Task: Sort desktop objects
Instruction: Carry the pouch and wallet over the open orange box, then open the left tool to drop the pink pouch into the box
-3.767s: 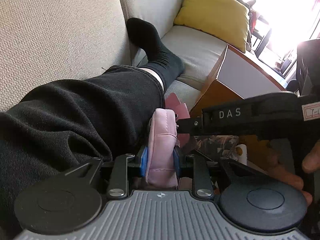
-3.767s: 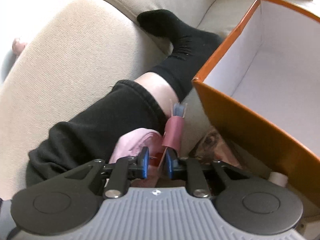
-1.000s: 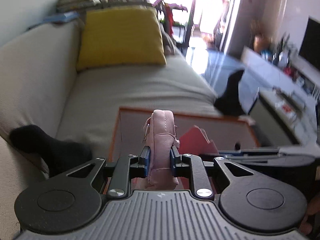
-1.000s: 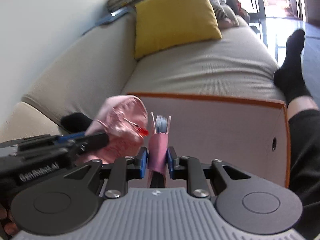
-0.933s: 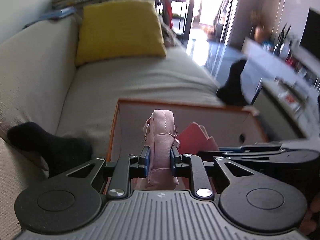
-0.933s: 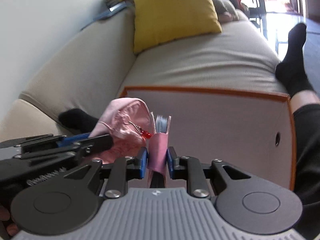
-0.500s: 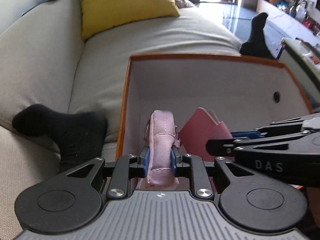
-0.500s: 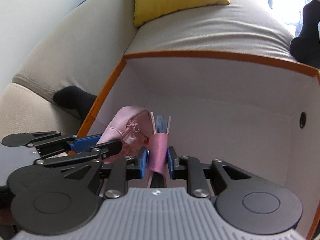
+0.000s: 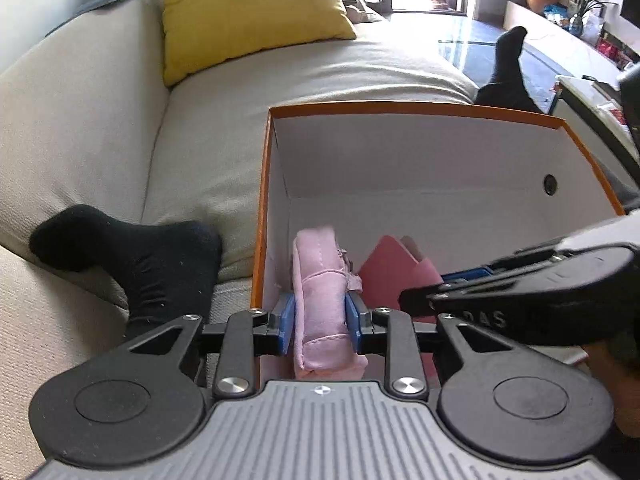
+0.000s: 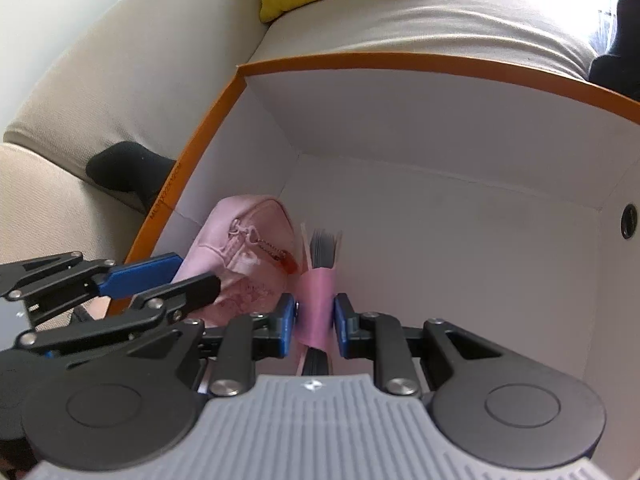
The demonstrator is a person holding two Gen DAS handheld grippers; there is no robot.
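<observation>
One orange box [image 9: 416, 109] with a white inside sits on the beige sofa [image 9: 120, 120], and it serves as the landmark for the rest. Two grippers reach into its near left corner, each with one thing between its pads. The left gripper [image 9: 320, 318] has the one pink pouch [image 9: 318, 280] between its blue pads; its jaws are opening, and the left pad already stands a little off the fabric, so the pouch is no longer firmly pinched. It stands upright just inside the box's left wall. The right gripper [image 10: 315, 326] is clamped on the one pink booklet [image 10: 318, 300], which stands upright just beside the pouch, further from that wall, with dark page edges showing at its top. One yellow cushion [image 9: 248, 12] lies beyond the box's far wall. Two black socks show: one [image 9: 132, 252] just outside the left wall, one [image 9: 506, 68] past the far right corner. The bottoms of pouch and booklet are hidden behind the gripper bodies, so whether they rest on the box floor cannot be told. The booklet's top is blurred.
</observation>
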